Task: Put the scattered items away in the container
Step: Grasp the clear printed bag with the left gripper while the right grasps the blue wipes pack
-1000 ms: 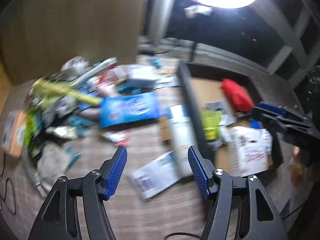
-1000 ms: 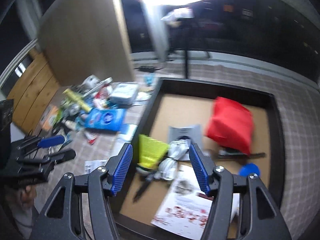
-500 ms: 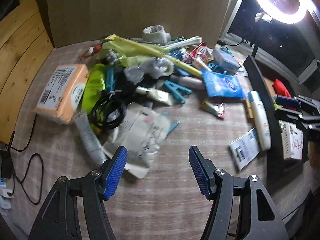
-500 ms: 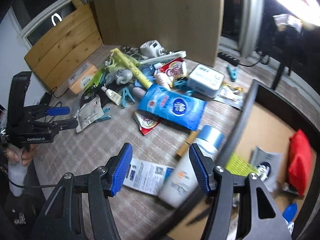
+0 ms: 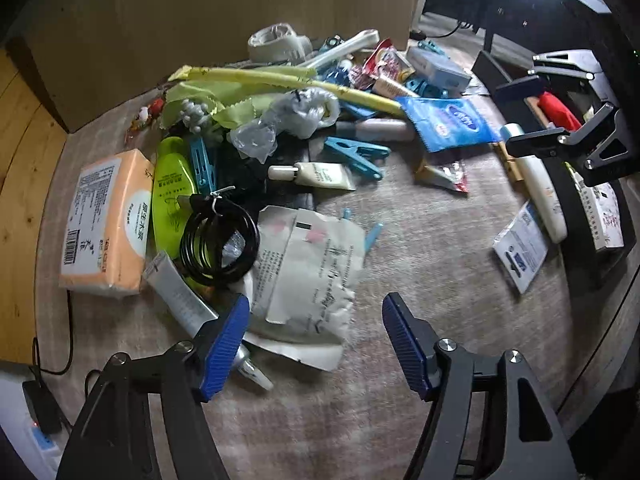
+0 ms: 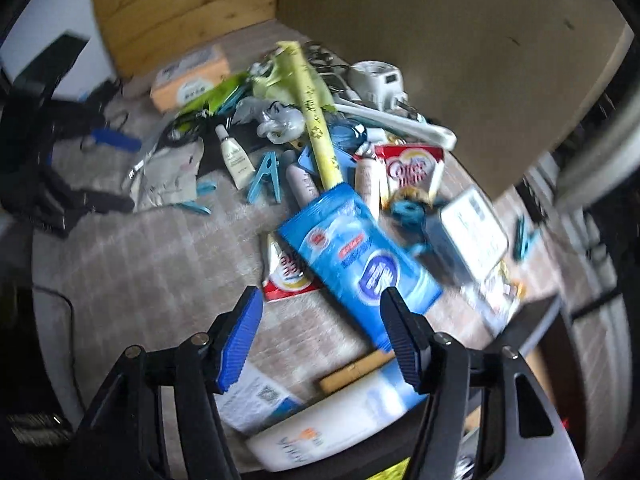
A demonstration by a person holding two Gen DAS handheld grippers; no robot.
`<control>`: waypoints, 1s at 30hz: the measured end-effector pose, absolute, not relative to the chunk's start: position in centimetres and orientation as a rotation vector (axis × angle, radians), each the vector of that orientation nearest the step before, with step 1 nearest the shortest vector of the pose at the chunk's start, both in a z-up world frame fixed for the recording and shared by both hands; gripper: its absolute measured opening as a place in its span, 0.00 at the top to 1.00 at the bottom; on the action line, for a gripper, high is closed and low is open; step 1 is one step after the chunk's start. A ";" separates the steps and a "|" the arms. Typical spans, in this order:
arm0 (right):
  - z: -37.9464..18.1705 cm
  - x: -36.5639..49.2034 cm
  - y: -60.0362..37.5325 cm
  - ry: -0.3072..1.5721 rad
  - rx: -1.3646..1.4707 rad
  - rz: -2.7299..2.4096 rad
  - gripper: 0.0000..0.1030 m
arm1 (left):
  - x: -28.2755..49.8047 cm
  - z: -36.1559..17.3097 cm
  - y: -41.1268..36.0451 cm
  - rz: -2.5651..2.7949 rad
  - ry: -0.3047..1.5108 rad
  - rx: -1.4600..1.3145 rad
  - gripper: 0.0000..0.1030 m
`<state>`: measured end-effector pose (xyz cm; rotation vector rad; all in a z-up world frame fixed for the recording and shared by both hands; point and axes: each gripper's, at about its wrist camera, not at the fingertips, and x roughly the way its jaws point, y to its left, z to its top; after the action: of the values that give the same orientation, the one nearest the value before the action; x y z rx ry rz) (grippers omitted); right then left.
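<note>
The left gripper (image 5: 316,336) hangs over the grey woven table mat (image 5: 420,292) with its blue-padded fingers spread wide and nothing between them; its left pad covers part of a silver-grey tube (image 5: 180,292), whose far end is lost under the pile. Just beyond lies a crumpled white printed paper packet (image 5: 308,264), its near edge tucked under itself, with a coiled black cable (image 5: 218,246) resting on its left side. Left of the coil sit a flat lime-green plastic bottle (image 5: 172,196), half buried, and an orange wrapped tissue pack (image 5: 106,220). Farther off, a blue foil wet-wipe pouch (image 5: 452,124) lies beside a long yellow-green wrapped stick (image 5: 288,80). The right gripper (image 6: 320,336) is likewise gaping and empty, poised above that same pouch; the right wrist view is smeared, so the box at its right edge is unreadable. A white lotion bottle (image 6: 320,436) is cut off by the gripper body there. The black-walled container tray (image 5: 568,208) stands at the mat's right side, mostly hidden behind the right gripper, with a red cloth item (image 5: 556,110) inside.
</note>
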<state>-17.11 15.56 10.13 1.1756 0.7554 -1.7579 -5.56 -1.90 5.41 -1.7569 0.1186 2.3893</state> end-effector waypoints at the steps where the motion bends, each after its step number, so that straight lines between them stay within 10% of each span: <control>1: 9.9 -17.4 15.2 0.768 1.170 -1.729 0.40 | -5.8 5.1 -1.9 2.376 0.117 -1.769 0.35; 30: 4.9 -20.6 11.9 0.897 1.160 -1.517 0.40 | -6.8 2.1 -1.5 2.268 0.194 -1.856 0.36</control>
<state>-20.58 11.88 4.93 1.1601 0.8968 -1.5166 -6.84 -1.48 2.15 -1.8564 0.1940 2.2680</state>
